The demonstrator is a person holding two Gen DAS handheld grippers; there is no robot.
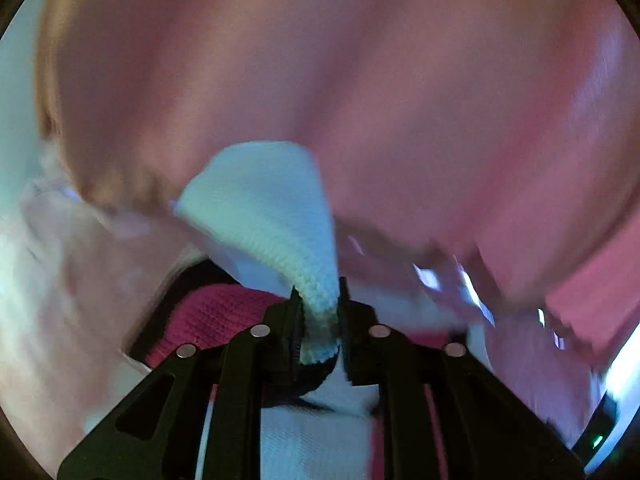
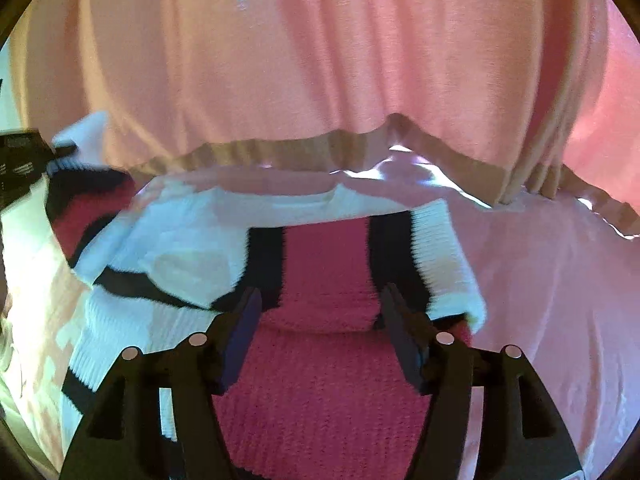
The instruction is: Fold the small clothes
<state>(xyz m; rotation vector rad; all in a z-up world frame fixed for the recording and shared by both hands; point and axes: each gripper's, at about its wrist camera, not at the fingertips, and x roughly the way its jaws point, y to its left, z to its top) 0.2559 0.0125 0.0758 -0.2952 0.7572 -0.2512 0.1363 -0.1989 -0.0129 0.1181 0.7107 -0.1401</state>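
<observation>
One big pink curtain (image 2: 320,60) fills the whole back of what I see, hanging in folds, and its brownish hem (image 2: 280,150) ends just above the surface. Under it lies a pale pink glossy cover (image 2: 560,288), and whether this is a table or a bed I cannot tell. On this cover lies the knit sweater (image 2: 328,392), which is white with black stripes and a wide pink-red band in the middle. It is spread under and in front of my right tool, and its far part is already turned over toward me, so the fold edge lies across the pink-red band. One sleeve (image 2: 84,200) with black and red stripes goes to the left, where something dark sits at the picture's edge.

My right tool (image 2: 320,320) is released: the two fingers stand well apart above the pink-red band, and no cloth is between them.

My left tool (image 1: 320,320) is clenched on a white ribbed part of the sweater (image 1: 272,216). The knit is bunched between the two fingers and spreads out like a fan in front of them, lifted off the rest of the garment. The left wrist picture is much blurred, so the things behind the white knit are not clear.
</observation>
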